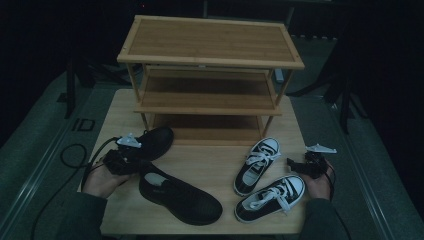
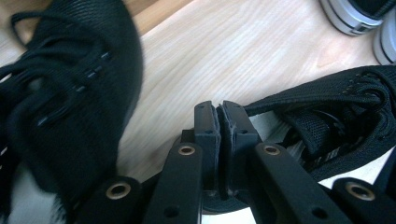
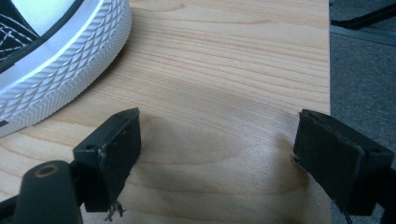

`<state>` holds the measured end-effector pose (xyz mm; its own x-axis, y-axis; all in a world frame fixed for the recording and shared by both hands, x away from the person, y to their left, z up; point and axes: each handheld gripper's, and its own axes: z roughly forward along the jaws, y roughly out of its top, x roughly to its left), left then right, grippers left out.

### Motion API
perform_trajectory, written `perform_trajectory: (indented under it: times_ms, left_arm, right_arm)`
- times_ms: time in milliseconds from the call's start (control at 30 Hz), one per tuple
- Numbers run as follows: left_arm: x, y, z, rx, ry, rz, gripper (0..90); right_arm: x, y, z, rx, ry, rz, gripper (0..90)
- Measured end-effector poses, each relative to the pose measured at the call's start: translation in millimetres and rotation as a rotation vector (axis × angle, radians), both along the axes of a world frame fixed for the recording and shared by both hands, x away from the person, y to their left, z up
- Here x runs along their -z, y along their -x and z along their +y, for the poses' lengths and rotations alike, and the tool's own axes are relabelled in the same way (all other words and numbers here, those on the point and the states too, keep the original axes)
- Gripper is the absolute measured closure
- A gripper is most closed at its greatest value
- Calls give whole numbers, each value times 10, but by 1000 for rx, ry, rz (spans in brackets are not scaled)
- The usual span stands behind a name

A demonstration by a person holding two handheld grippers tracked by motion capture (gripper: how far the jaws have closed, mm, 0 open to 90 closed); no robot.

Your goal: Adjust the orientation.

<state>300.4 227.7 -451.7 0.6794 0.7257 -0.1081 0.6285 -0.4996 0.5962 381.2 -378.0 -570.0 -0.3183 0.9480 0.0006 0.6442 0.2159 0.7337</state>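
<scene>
With our left gripper clamped on the heel rim of the near black shoe on the counter and the right gripper released, this thin grip may slip on lifting.

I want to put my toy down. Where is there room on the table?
The bare patch of table between the black shoes and the sneakers is free. The rack's shelves are empty too. The left side, around the left tool, is crowded.
</scene>
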Motion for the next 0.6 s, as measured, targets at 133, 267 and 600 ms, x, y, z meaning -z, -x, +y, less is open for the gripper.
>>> perform_trajectory:
  times_ms: [133, 267, 600]
  left_arm:
    - [6, 50, 189, -66, 15, 5, 857]
    - [12, 170, 394, -116, 29, 17, 857]
    - [8, 299, 562, -165, 31, 24, 841]
  right_arm:
    - [0, -3, 0, -1, 0, -1, 149]
    - [0, -3, 0, -1, 0, -1, 149]
    - [0, -3, 0, -1, 0, -1, 149]
